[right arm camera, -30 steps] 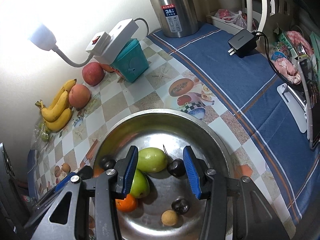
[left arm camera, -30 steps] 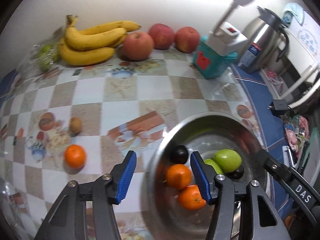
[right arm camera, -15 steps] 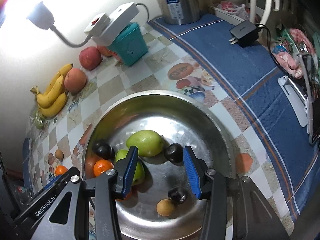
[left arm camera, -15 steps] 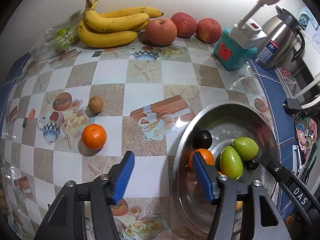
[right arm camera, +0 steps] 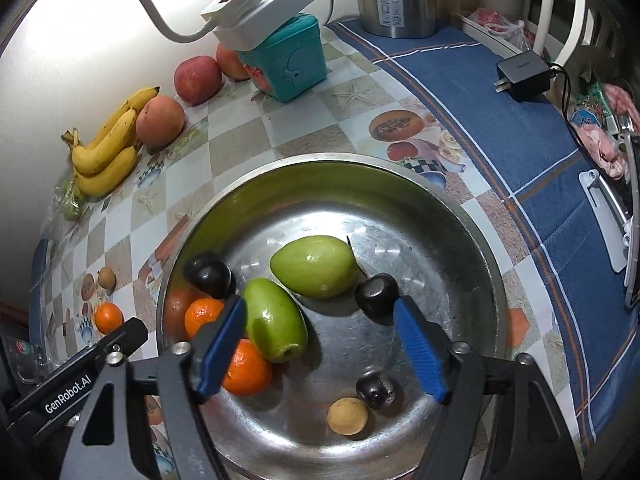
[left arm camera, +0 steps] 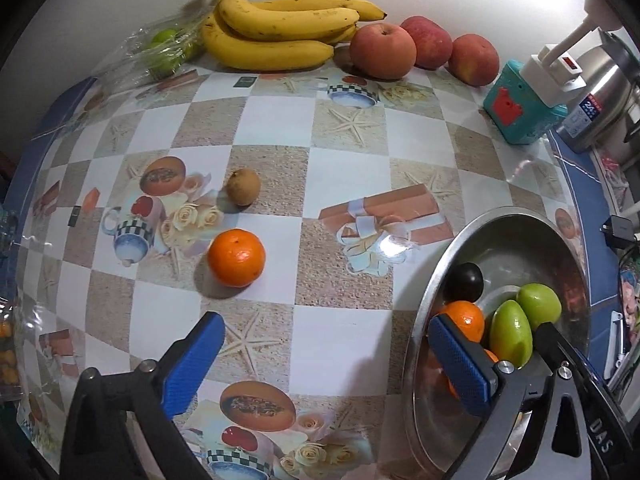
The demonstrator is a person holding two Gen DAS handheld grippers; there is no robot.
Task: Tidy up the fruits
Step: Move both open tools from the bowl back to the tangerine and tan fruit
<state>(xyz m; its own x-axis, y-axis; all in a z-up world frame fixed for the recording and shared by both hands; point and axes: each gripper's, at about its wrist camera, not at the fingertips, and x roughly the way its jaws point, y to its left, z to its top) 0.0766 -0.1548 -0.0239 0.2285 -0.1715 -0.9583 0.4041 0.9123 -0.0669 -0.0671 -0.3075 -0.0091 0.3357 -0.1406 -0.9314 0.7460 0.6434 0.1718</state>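
Checkered surface [left arm camera: 340, 344] carries a loose orange [left arm camera: 236, 258] near its middle; the left gripper [left arm camera: 324, 360], jaws just spread wide and empty, could nudge it rolling away from the bowl [left arm camera: 436, 280].

Both wrist views looking steeply down from close above the checked tablecloth [left arm camera: 340, 128], sharing the metal bowl [right arm camera: 460, 216] and far bananas [left arm camera: 280, 28].

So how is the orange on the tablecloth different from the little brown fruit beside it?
The round orange mandarin is bigger than the small brown fruit. The mandarin is bright and glossy, the brown fruit dull. The mandarin lies nearer the left gripper. Both sit loose on the checked tablecloth, outside the steel bowl.
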